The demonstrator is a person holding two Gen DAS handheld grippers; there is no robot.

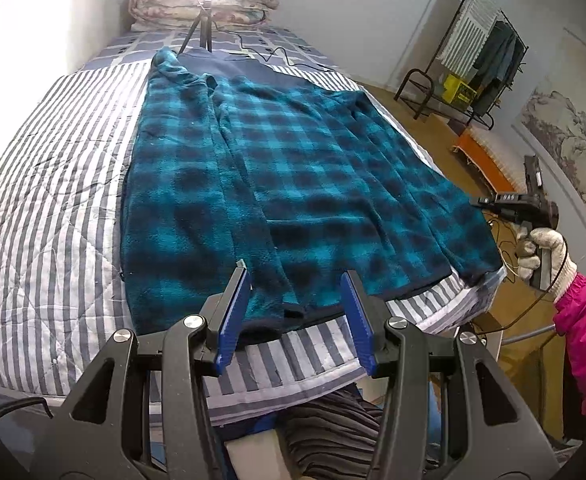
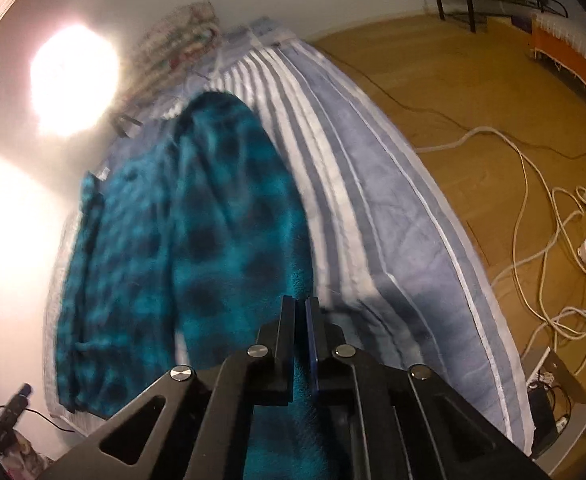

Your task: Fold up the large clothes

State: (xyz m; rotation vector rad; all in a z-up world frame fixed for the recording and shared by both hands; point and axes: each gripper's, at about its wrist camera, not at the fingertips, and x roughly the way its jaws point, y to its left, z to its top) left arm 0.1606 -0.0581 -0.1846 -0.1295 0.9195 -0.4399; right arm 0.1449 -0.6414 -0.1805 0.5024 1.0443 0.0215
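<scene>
A teal and black plaid fleece garment (image 1: 293, 168) lies spread flat on the striped quilt (image 1: 53, 220) of a bed. My left gripper (image 1: 295, 274) hovers open over the near hem, one blue pad (image 1: 235, 316) on each side of a fold, not pressing it. At the garment's right edge is my right gripper (image 1: 489, 202), held by a white-gloved hand (image 1: 545, 252) with a pink sleeve. In the right wrist view the right gripper (image 2: 302, 300) is shut, with the fleece (image 2: 213, 220) pinched between its pads. That view is blurred.
A bright lamp on a tripod (image 1: 205, 28) and folded bedding (image 1: 201, 4) sit at the bed's far end. Right of the bed are wooden floor (image 2: 453, 80), cables and power strips (image 2: 553, 220), a clothes rack (image 1: 477, 60) and an orange bench (image 1: 481, 156).
</scene>
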